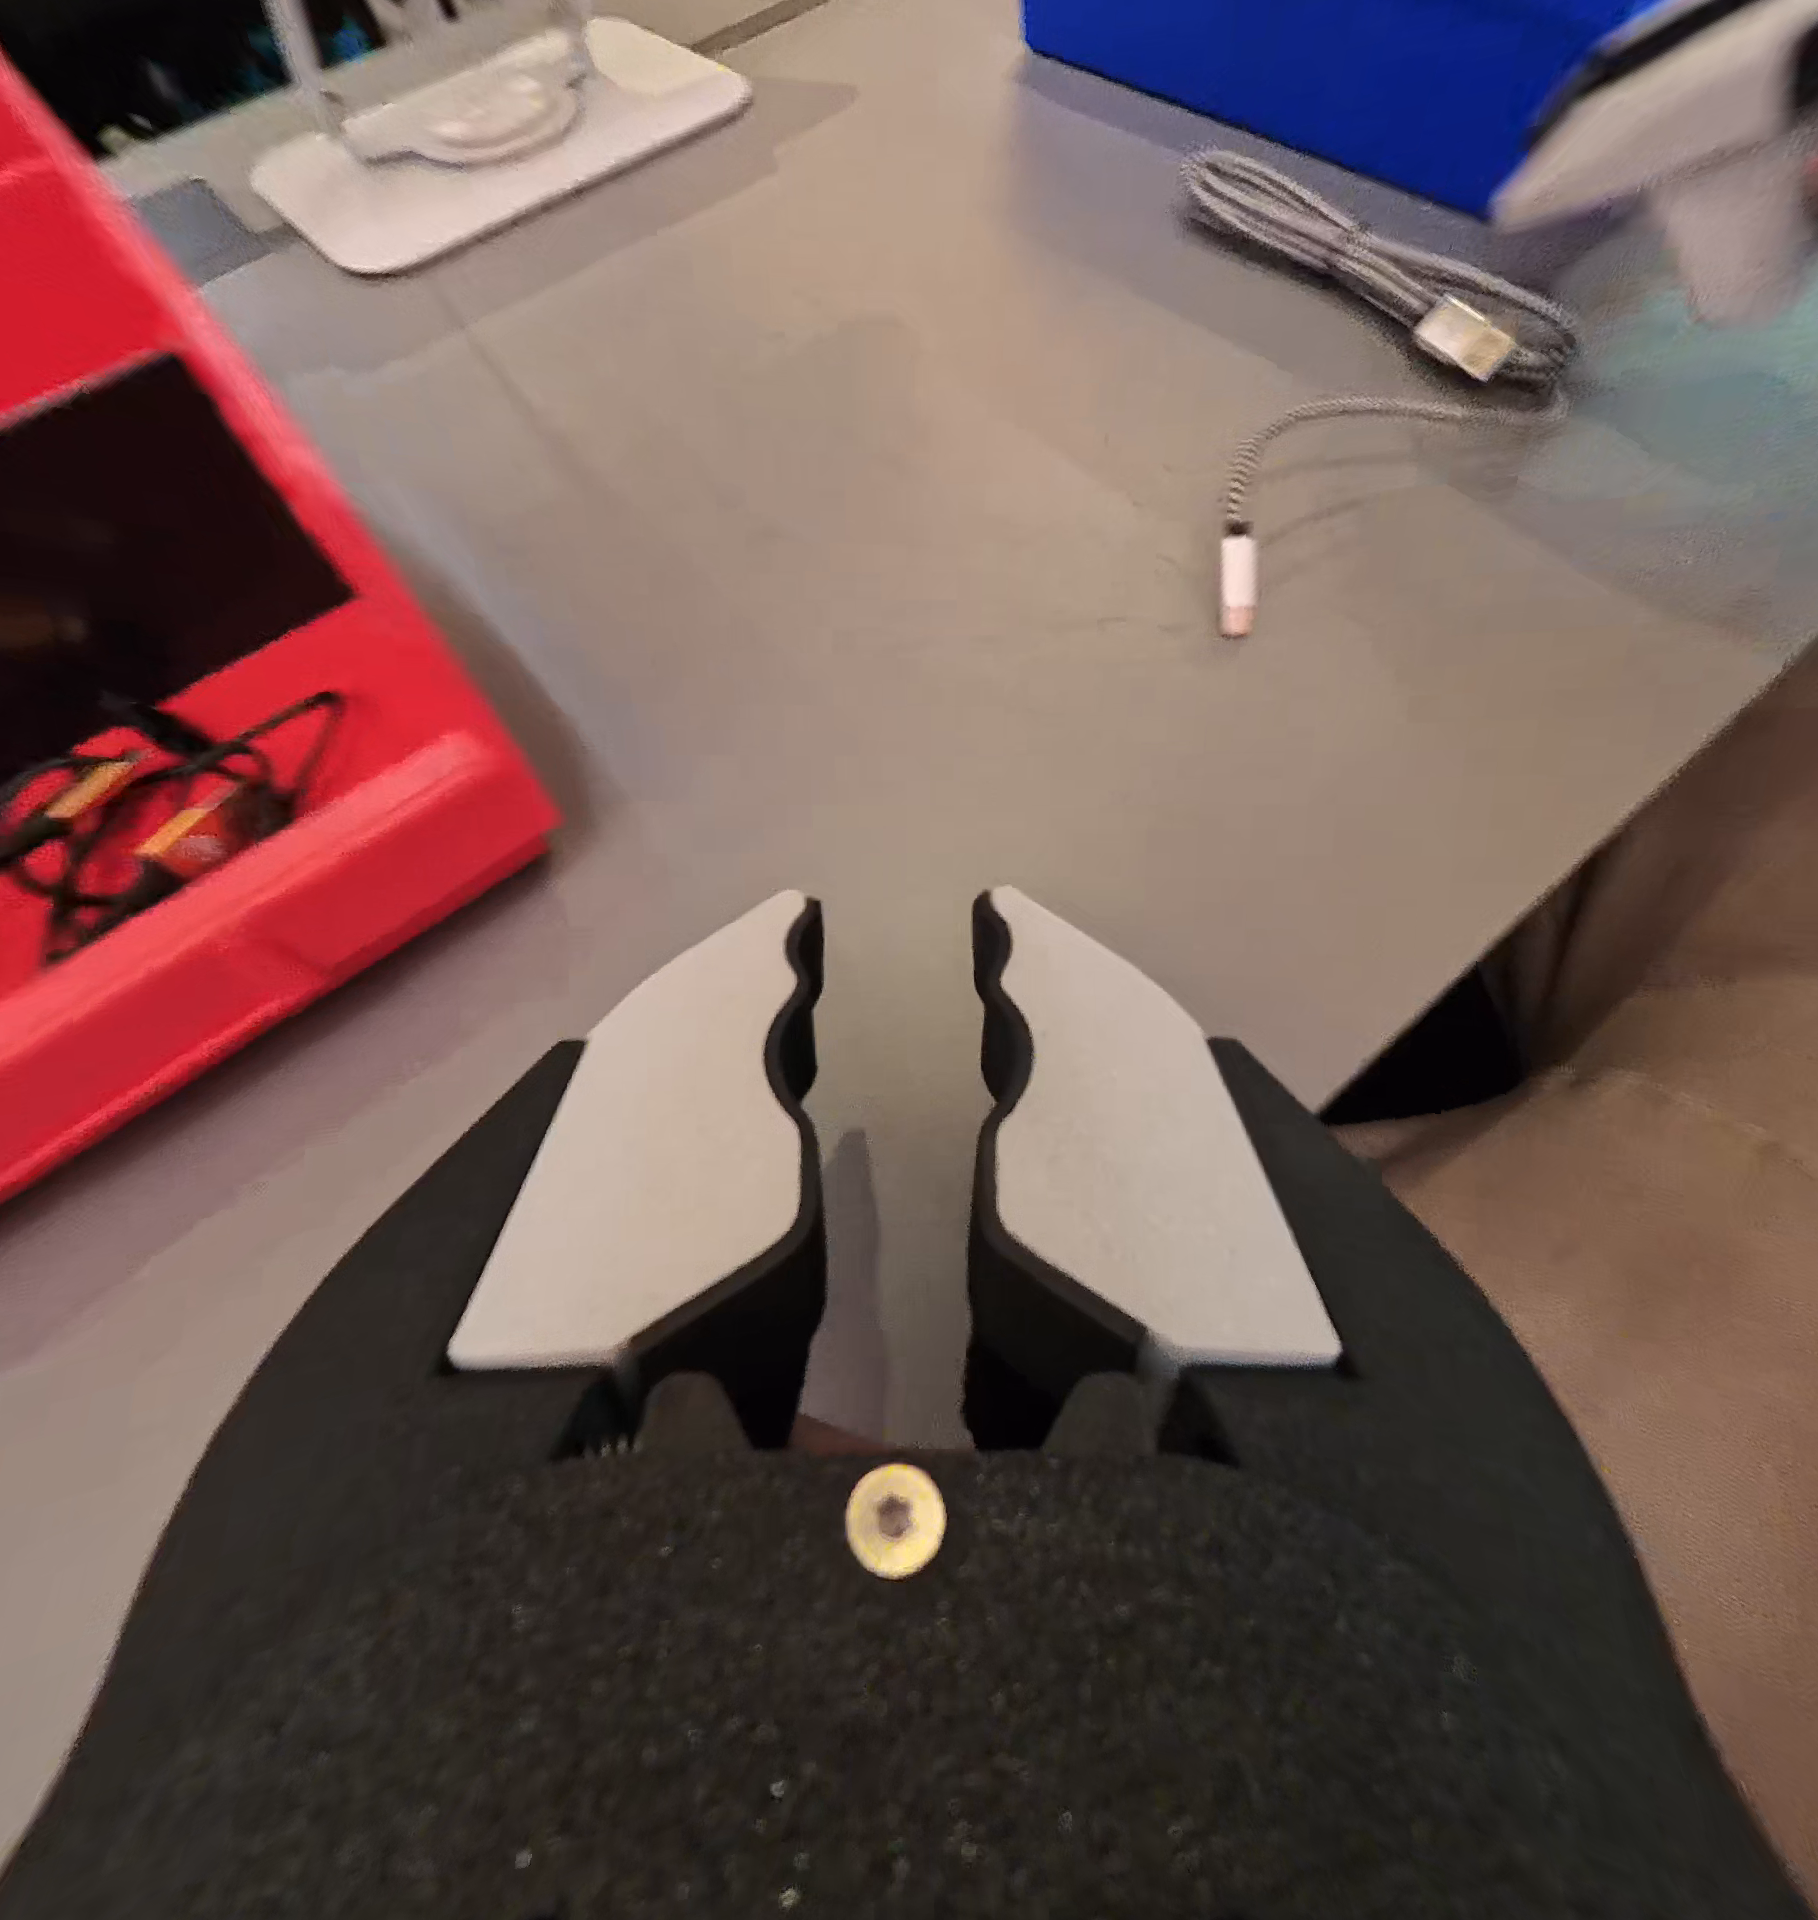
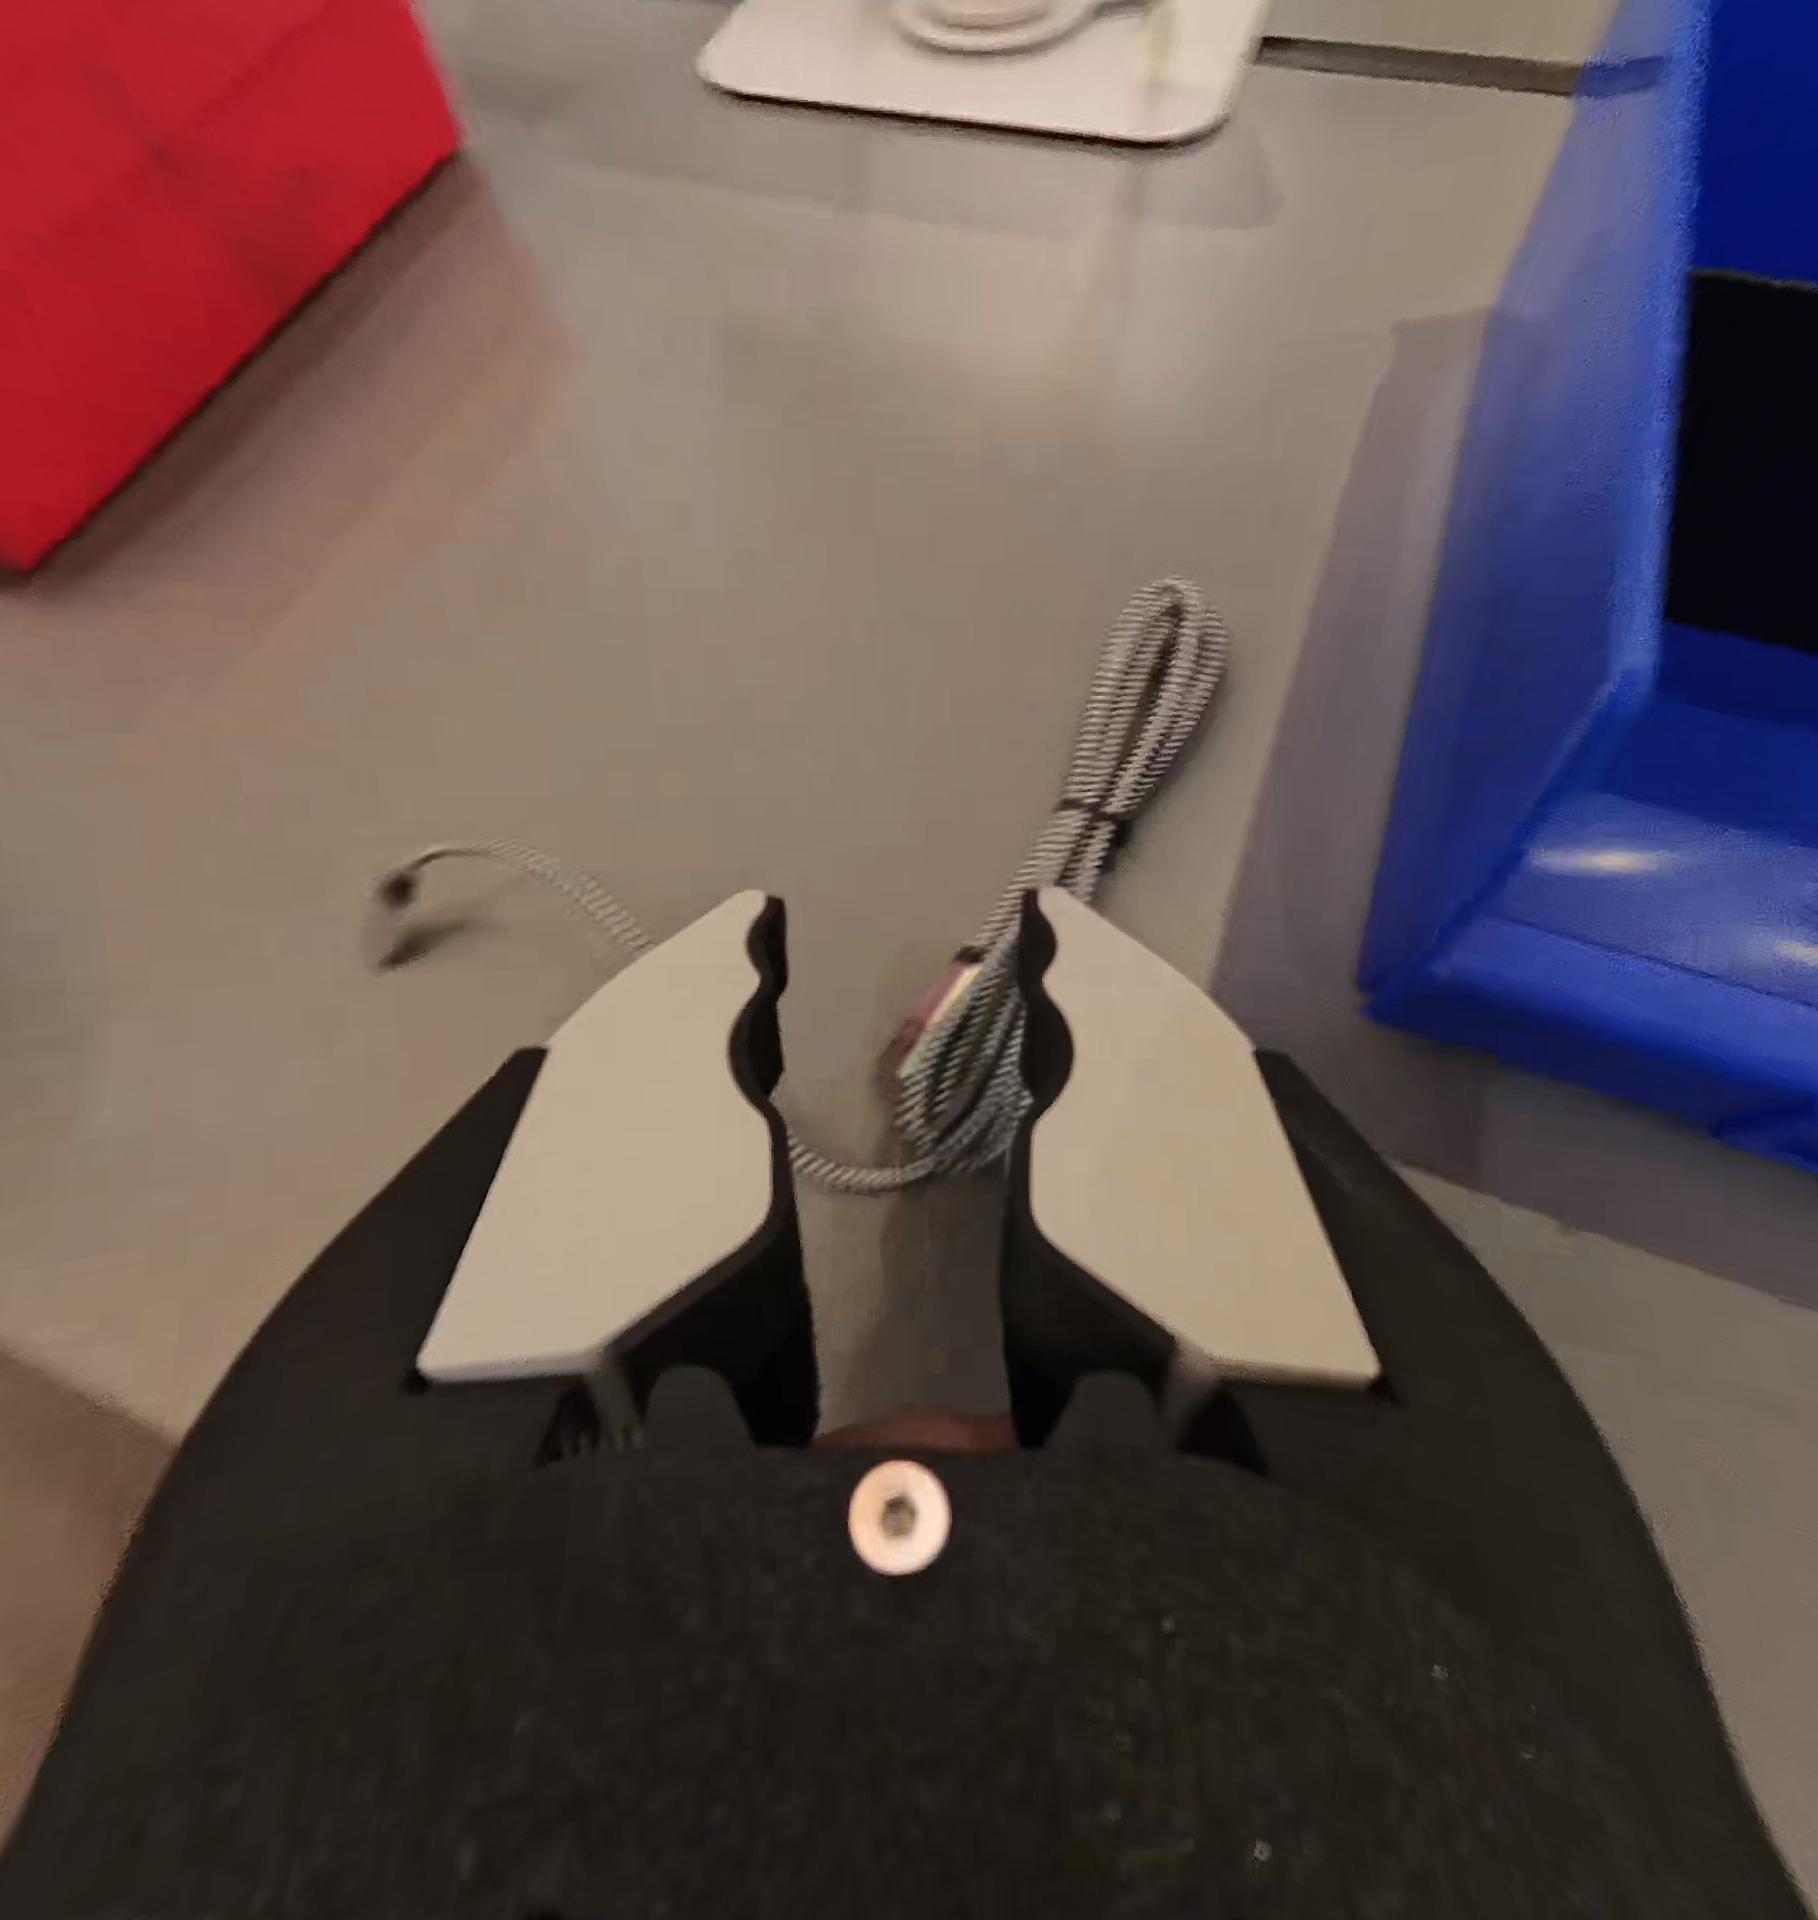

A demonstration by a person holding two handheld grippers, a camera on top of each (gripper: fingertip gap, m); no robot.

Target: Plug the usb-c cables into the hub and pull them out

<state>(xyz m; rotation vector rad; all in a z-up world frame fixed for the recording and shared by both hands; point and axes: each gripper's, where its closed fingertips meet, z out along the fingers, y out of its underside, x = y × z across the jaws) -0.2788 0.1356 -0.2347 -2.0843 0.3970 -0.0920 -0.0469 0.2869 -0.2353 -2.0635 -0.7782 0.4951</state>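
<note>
Left wrist view: left tool (image 1: pixel 897 914) spread, empty, above grey worktop (image 1: pixel 780 499). One braided cable (image 1: pixel 1372 255) lies coiled by one blue bin (image 1: pixel 1300 83), its white plug (image 1: pixel 1235 582) apart. One red bin (image 1: pixel 157 520) holds black wires (image 1: pixel 136 821). Right tool (image 2: pixel 905 914) spread, empty, over cable coil. Hub unseen. Tan floor (image 1: pixel 1663 1143).

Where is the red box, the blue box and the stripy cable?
red box (image 1: pixel 261 935), left wrist view, its front lip.
blue box (image 2: pixel 1507 623), right wrist view, its side wall.
stripy cable (image 1: pixel 1341 249), left wrist view, the bundled coil.
</note>
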